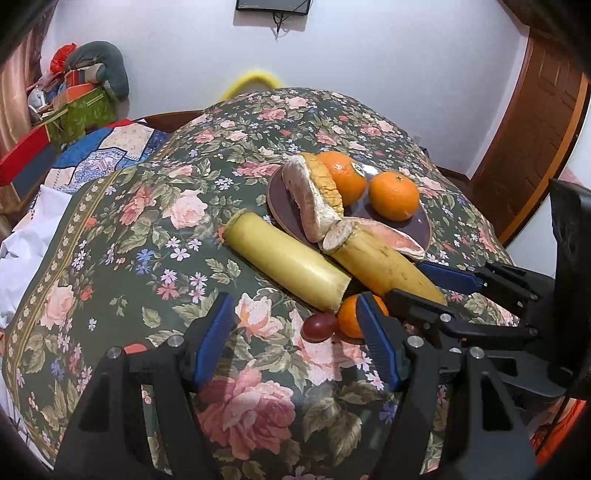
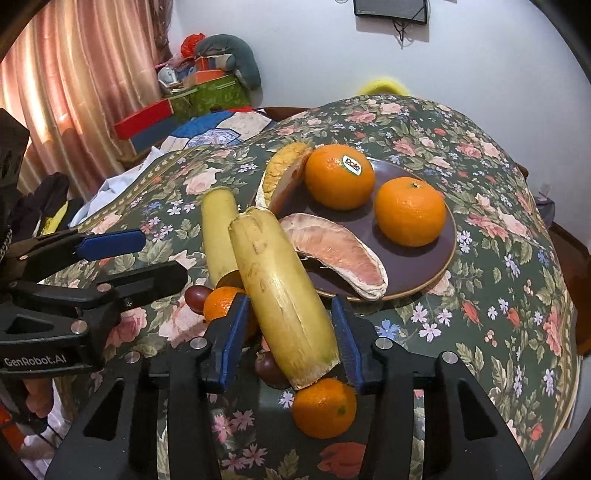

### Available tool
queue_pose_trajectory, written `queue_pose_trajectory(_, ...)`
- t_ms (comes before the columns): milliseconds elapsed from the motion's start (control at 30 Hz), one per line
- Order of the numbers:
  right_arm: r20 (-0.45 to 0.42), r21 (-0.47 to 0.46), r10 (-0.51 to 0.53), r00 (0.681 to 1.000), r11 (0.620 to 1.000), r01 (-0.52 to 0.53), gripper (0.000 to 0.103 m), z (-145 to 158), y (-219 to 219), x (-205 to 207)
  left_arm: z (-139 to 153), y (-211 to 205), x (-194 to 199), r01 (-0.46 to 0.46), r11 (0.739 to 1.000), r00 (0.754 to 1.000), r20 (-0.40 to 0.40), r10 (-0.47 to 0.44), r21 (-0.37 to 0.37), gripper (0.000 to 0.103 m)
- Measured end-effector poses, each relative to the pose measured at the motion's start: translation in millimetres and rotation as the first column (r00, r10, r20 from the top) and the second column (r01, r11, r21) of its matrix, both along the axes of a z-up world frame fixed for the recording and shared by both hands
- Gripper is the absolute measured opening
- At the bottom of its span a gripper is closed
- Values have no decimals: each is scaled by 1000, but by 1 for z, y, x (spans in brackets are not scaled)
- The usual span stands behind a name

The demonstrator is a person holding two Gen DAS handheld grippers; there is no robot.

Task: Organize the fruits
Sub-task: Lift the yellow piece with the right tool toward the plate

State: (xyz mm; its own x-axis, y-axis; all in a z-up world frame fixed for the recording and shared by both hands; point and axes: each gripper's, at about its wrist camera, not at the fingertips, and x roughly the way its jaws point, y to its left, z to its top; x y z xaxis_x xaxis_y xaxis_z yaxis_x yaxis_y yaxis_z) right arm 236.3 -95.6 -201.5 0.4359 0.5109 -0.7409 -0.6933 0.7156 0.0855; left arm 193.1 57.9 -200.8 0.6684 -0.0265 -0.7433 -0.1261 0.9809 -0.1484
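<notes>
Right wrist, fingers (image 2: pixel 341 341) flanking banana (image 2: pixel 280 295), plate (image 2: pixel 441 275) rim just beyond

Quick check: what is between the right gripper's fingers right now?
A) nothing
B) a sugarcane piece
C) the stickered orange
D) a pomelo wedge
B: the right gripper has its blue pads on either side of the near sugarcane piece, while the stickered orange and the pomelo wedge lie on the plate.

hidden: grape (image 2: pixel 267 363) partly behind banana (image 2: pixel 280 295) | cut off: wall screen (image 1: pixel 272 5) top
</notes>
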Motion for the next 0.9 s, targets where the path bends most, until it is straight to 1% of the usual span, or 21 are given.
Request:
queue_pose_trajectory(33, 14, -4, -4, 1000, 1000, 4, 37, 1, 0, -1, 0, -1, -1, 3, 1000, 1000, 1, -3, 1, 68)
queue_pose_trajectory(100, 36, -12, -17, 999, 1000, 17, 35, 5, -3, -2, 2, -4, -1, 10, 1000, 1000, 4, -10, 1, 68)
queue_pose_trajectory(200, 14, -2, -20, 1000, 1000, 20, 35, 6, -12, 2, 4, -9, -1, 21, 1000, 1000, 6, -21, 2, 68)
queue_pose_trajectory(367, 18, -25, -31, 999, 999, 31, 33, 7, -25, 2, 5, -19, -2, 48, 999, 999, 9, -48, 4, 68)
queue_pose_trajectory(467, 7, -33, -23, 1000, 999, 23, 33, 7, -27, 3, 2, -23, 0, 55, 998, 998, 2, -55, 4, 68)
queue_pose_trajectory(667, 13, -71, 5, 1000, 997, -4, 39, 0, -12, 7, -1, -26, 3, 60, 998, 998, -5, -60, -1, 68)
queue_pose_trajectory(767, -8, -58, 4, 1000, 998, -4, 38, -5, -10, 11, -2, -26, 3, 61, 998, 998, -8, -61, 1, 68)
queue_pose_trajectory(867, -9, -33, -6, 1000, 999, 5, 38, -5, -12, 12, -3, -24, 4, 59, 998, 998, -11, -59, 4, 68)
queue_pose_trajectory(900, -15, -23, -10, 1000, 1000, 10, 37, -4, -13, 13, -4, -24, 4, 59, 998, 998, -12, -59, 4, 66)
